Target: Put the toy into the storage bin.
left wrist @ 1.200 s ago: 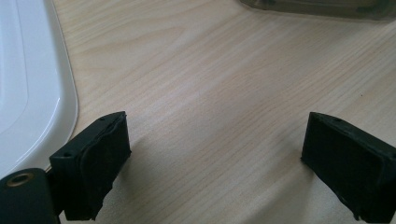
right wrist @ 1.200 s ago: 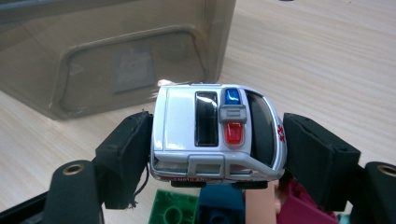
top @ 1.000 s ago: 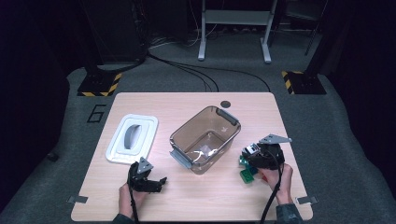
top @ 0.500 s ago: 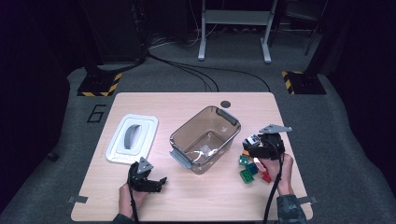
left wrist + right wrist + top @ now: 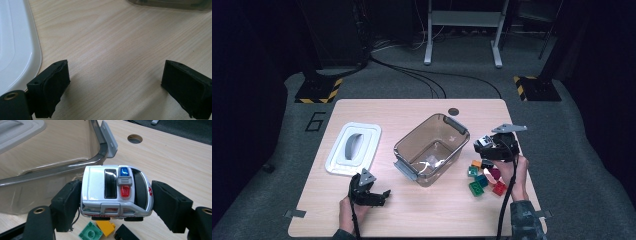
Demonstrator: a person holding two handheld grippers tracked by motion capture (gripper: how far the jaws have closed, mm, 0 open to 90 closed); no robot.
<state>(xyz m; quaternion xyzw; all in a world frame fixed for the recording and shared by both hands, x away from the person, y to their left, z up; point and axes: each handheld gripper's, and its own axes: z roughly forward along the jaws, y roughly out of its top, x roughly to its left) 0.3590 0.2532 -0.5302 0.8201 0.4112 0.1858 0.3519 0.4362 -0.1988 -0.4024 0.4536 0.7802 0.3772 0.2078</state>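
Between the pads of the right gripper (image 5: 116, 202): a white toy ambulance (image 5: 116, 192), clamped and lifted off the table (image 5: 422, 220). Just beneath: toy bricks (image 5: 484, 177), apparently loose. Just beyond: clear tub (image 5: 432, 150). Farther off, left gripper (image 5: 115, 87) spread wide near the white lid (image 5: 354, 149).

A light wooden table (image 5: 362, 107) stands on grey carpet (image 5: 592, 165) in a dim room. Far behind it, black cables (image 5: 422, 75) cross the floor beside a grey metal stand (image 5: 462, 20). Yellow-and-black striped blocks (image 5: 317, 91) sit far left and right.
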